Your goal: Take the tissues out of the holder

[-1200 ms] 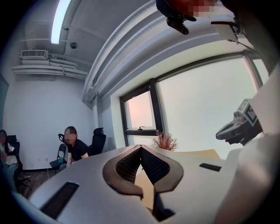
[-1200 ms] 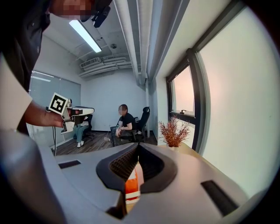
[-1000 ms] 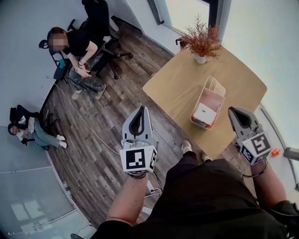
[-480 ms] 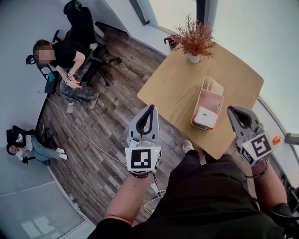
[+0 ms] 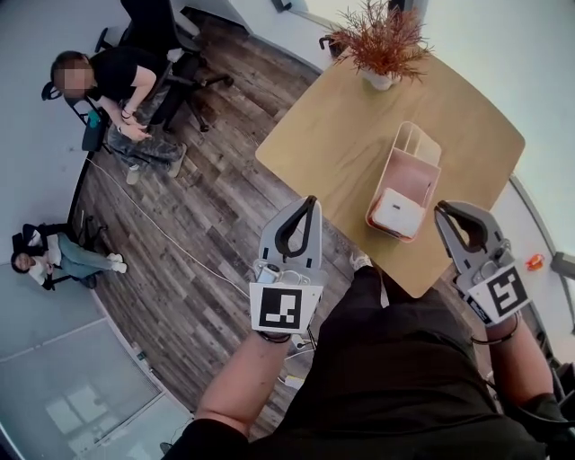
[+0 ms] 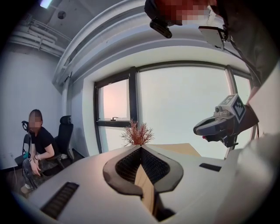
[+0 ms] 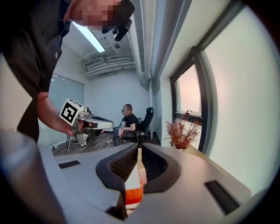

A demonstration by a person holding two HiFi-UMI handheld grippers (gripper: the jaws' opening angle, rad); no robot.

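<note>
Head view: wooden tabletop (image 5: pixel 341 135) ahead, one corner twd me. Pink holder (image 5: pixel 416 162) lies on it nr the near-right edge, long axis running away. White tissues (image 5: pixel 395 214) sit in its near end, inside the walls. Reddish dried plant (image 5: pixel 382 40) in a white pot (image 5: pixel 382 79) stands at the far edge, beyond the holder and well apart from it. Left tool (image 5: pixel 311 201) hangs over the wood floor (image 5: pixel 207 207), tips at the tabletop's near-left edge in frame; tips together, nothing in it. Right tool (image 5: pixel 440 208) is near the holder's near end, by the near-right edge; tips together too, empty. Holder sits between the 2 tools, closer to the right one. Off left: seated person (image 5: pixel 121 85) by an office chair (image 5: pixel 153 22), 2nd person (image 5: pixel 49 256) low at far left, cable (image 5: pixel 171 238) across the floor.

Left gripper view: left tool (image 6: pixel 140 148) closed tip to tip; only tabletop wood shows thru the slot behind the tips. Plant is straight ahead past the tips, window (image 6: pixel 183 113) behind it. Right tool (image 6: pixel 197 128) at right, seated person far left.

Right gripper view: right tool (image 7: pixel 140 149) closed, nothing clamped. White/orange strip (image 7: pixel 132 190) shows thru the slot below the tips, can't tell what it is. Plant is right of the tips, left tool (image 7: pixel 110 124) at left, seated person behind it.
</note>
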